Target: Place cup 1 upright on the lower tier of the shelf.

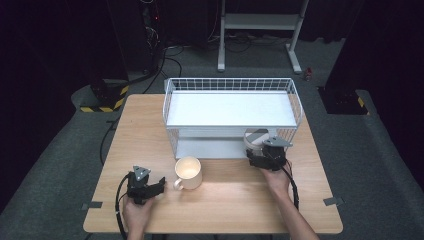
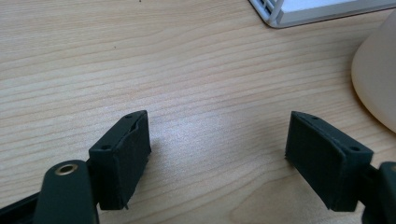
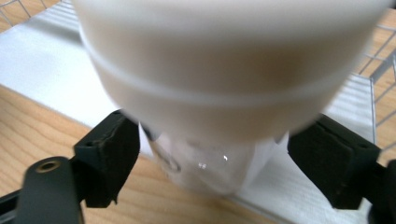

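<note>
Two hand-held grippers are in your hands over a pale wood-grain tabletop (image 1: 225,195). Your left hand-held gripper (image 2: 219,154) hovers low with its matte black padded jaws spread wide, nothing between them; a glossy cream mug (image 1: 188,173) with a loop handle stands just beside it, upright. Your right hand-held gripper (image 3: 212,158) is at the front of the white wire rack (image 1: 232,107), its jaws apart on either side of a clear glass jar (image 3: 210,168) with a broad, smooth white lid; whether the pads touch it you cannot tell. The rack carries a flat white shelf inside its grid walls.
</note>
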Demonstrator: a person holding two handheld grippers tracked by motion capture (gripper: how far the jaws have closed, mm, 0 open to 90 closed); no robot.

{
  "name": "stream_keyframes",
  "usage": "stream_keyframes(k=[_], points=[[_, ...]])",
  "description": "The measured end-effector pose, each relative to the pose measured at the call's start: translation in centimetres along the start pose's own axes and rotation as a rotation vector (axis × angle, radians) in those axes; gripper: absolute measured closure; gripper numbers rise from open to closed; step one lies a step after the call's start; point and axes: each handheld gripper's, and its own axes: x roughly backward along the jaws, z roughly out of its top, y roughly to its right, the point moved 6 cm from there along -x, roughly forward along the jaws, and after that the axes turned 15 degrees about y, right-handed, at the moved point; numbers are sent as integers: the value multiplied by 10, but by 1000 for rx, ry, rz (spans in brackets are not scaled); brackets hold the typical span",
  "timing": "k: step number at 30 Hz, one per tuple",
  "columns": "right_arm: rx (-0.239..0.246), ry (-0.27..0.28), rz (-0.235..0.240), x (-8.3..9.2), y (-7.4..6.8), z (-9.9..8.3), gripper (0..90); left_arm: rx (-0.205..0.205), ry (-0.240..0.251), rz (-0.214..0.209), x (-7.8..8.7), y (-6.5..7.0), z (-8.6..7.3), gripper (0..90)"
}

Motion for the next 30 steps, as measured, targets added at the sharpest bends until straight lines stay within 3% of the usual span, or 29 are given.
stream_keyframes(k=[6,15,30], points=[[9,1,-13,6,-3,-5,236,2,1,2,0,0,0,222],[11,-9,-39,2,0,-7,278,2,1,2,0,0,0,222],[-43,-19,-90,-16,5,-6,374,0,0,-1,0,0,0,221]])
